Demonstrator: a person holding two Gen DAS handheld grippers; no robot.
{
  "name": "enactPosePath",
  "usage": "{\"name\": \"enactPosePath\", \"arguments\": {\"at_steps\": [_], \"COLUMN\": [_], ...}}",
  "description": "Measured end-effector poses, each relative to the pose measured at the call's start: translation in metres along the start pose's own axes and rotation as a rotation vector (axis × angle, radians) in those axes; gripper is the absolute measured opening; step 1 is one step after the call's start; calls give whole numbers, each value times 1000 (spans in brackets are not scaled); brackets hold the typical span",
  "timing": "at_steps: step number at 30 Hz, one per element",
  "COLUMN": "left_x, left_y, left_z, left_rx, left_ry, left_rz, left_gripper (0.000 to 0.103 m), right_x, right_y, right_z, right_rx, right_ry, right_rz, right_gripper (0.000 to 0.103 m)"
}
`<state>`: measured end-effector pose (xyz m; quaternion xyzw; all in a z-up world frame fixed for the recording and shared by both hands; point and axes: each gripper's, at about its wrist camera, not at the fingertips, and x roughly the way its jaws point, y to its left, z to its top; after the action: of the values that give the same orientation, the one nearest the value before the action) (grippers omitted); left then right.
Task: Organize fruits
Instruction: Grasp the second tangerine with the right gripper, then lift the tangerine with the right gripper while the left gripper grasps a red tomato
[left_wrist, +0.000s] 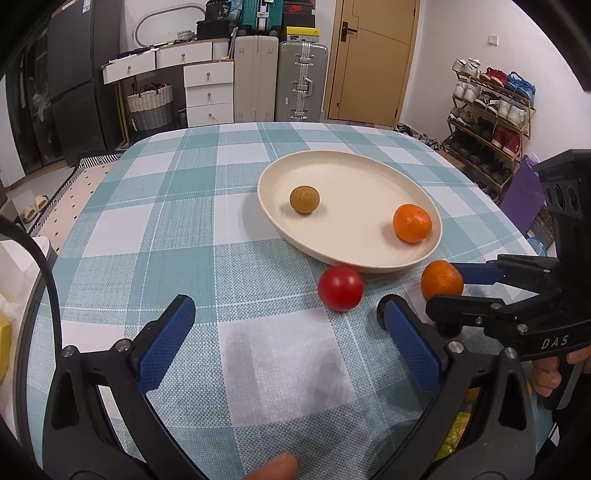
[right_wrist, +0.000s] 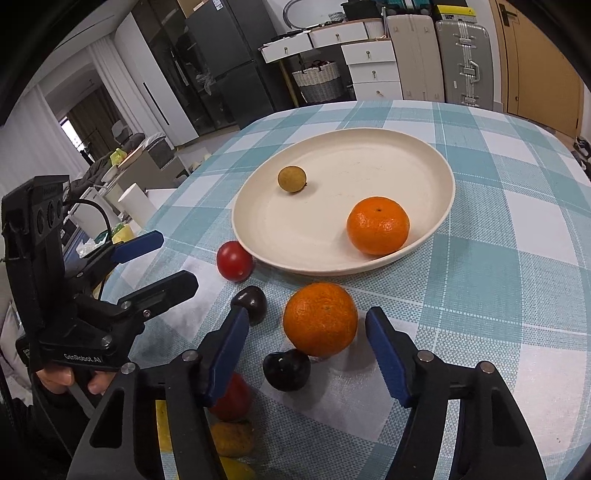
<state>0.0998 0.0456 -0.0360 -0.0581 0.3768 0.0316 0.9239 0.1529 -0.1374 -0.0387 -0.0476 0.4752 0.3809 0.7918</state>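
Teal-and-white checked cloth covers the worktop (left_wrist: 147, 229), where a round cream plate (left_wrist: 354, 258) holds a small brown-green round fruit (left_wrist: 304, 199) and a glossy orange mandarin (left_wrist: 412, 223). Just outside the plate's near rim lies a red tomato (left_wrist: 340, 288), and the left gripper (left_wrist: 291, 347) hovers before it with jaws spread. The right gripper (right_wrist: 306, 350), jaws also spread, brackets a second orange mandarin (right_wrist: 320, 319) on the cloth without touching it, with two dark plums (right_wrist: 286, 370) beside

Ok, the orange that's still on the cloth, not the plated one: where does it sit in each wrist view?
Left wrist: loose orange at lower right, between the right gripper fingers.
Right wrist: it sits low centre, just ahead of the open fingers.
Shared landmark: cream plate, its near rim just beyond.
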Motion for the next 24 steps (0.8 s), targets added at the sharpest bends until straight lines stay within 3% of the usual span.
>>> {"name": "enactPosePath", "arguments": {"at_steps": [3, 12, 20, 22, 24], "left_x": [1, 8, 20, 24, 30], "left_y": [0, -2, -1, -1, -1], "left_z": [0, 1, 8, 10, 12], "left_rx": [-1, -6, -39, -45, -49], "left_ry": [2, 21, 46, 60, 78], "left_rz": [-2, -5, -16, -20, -26], "left_gripper": [102, 102, 102, 100, 86], "right_x": [1, 2, -7, -10, -13], "right_y": [-1, -4, -10, -11, -13], "right_z": [0, -1, -4, -4, -4], "right_rx": [0, 12, 22, 26, 30], "right_ry": [0, 1, -39, -48, -52], "right_rz": [6, -5, -5, -4, -3], "right_gripper": [63, 41, 40, 40, 40]}}
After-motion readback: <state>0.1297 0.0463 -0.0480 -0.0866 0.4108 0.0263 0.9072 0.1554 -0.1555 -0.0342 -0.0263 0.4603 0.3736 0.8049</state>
